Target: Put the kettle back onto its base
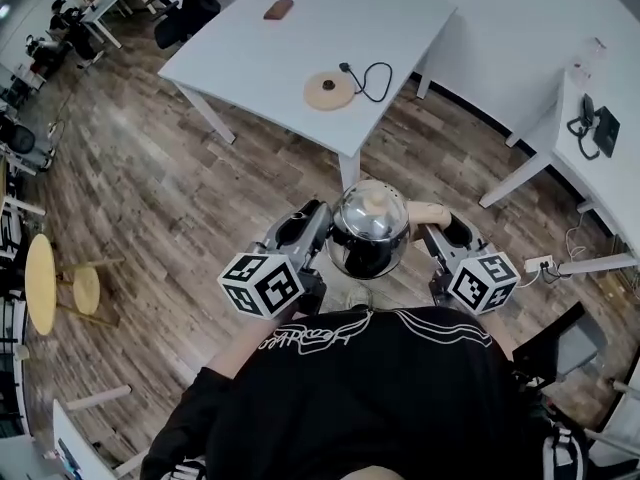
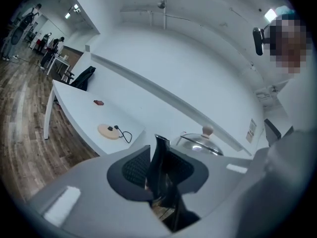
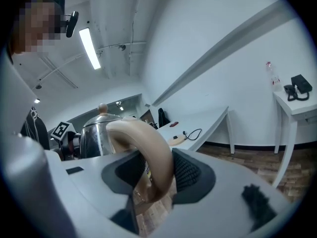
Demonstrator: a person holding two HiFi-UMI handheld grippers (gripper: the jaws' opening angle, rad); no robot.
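The white table [image 1: 400, 28] bears the round kettle base [image 1: 329, 90], its cord [image 1: 350, 70], and perhaps a brown case [image 1: 278, 9].

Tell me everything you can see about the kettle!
The kettle is round, with a shiny metal domed lid and a small beige knob on top; its lower body looks dark. It sits upright, held in the air over the wooden floor. The right gripper clamps its curved beige handle, the left gripper a dark part opposite, likely the spout. It is not on its round base, which lies on the white table.
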